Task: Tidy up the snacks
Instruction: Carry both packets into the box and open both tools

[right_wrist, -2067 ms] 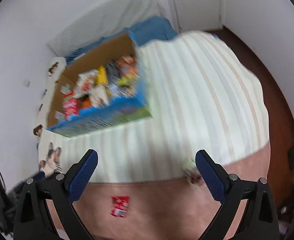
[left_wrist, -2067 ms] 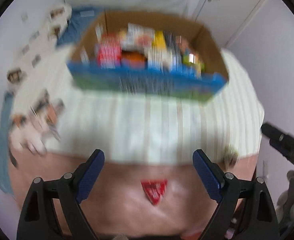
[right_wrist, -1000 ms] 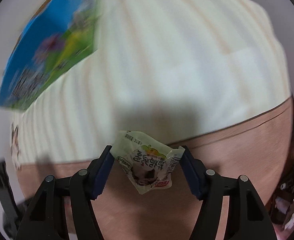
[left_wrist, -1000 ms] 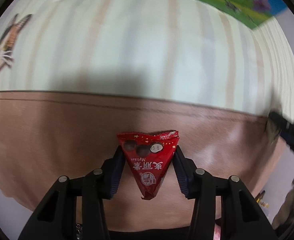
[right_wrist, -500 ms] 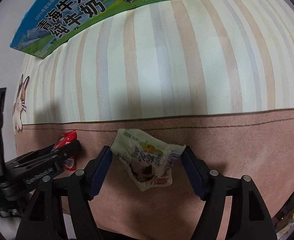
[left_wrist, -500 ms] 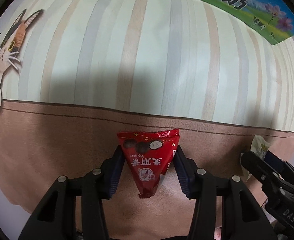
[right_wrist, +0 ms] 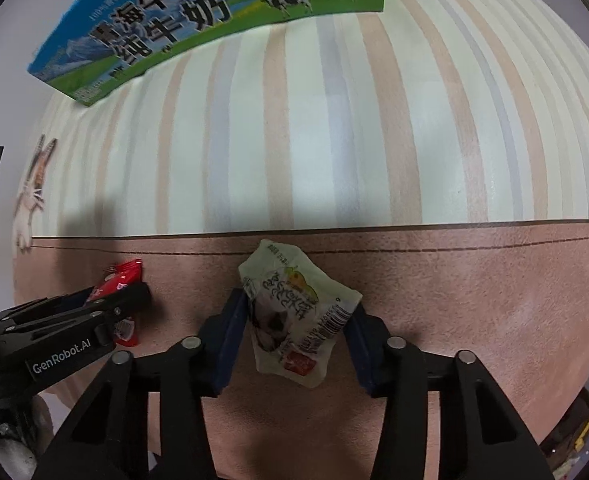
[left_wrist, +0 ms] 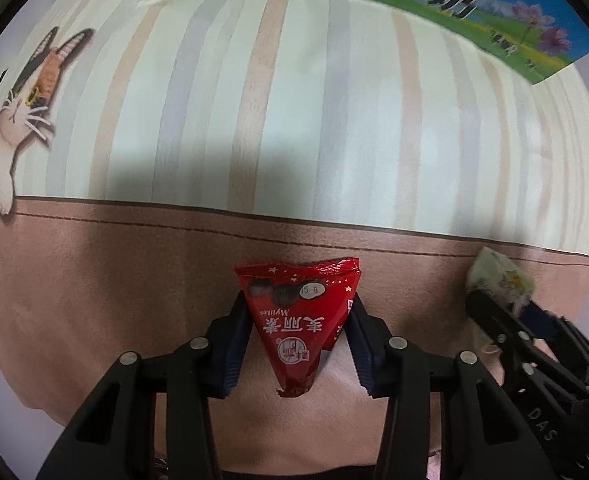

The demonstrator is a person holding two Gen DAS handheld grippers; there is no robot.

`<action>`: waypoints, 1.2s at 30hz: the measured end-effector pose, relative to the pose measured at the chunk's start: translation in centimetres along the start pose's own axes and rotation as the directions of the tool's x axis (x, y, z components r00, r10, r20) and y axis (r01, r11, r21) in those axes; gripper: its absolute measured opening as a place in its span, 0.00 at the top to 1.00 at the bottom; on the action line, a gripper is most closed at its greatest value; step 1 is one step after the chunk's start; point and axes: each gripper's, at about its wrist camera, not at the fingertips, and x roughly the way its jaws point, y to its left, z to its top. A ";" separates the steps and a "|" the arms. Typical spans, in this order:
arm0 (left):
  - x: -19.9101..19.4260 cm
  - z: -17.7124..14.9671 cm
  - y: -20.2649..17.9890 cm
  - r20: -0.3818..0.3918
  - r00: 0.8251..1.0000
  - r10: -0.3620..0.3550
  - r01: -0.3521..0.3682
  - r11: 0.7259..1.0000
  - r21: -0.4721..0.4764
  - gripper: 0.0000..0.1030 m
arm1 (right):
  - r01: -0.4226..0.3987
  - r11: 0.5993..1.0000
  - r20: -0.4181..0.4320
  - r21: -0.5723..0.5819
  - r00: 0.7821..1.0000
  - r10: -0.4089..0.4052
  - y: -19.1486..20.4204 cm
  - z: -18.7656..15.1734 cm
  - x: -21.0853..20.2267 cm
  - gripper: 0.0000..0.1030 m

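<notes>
— Right gripper (right_wrist: 298, 320) has just closed on the pale green crinkled plastic snack packet (right_wrist: 294, 312) between its pads, against the brown cloth (right_wrist: 454, 300).

— And left gripper (left_wrist: 298, 332)?

— Clamped on the red triangular foil snack packet (left_wrist: 298, 316). Both seem ready for lifting toward the blue-green cardboard box (right_wrist: 198, 12) ahead.

Red triangular packet (left_wrist: 300, 320), pale crumpled packet (right_wrist: 294, 312)

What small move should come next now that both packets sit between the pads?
Probably lift both straight up. The left hand-held gripper is shut on the red packet, the right hand-held gripper on the pale packet; both still lie low on the brown cloth.
</notes>
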 end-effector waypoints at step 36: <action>-17.9 32.0 2.7 0.241 0.965 -0.103 0.088 0.993 0.072 0.59 | -0.102 0.994 0.321 -0.025 0.941 0.105 3.0 32.6 -13.7 0.55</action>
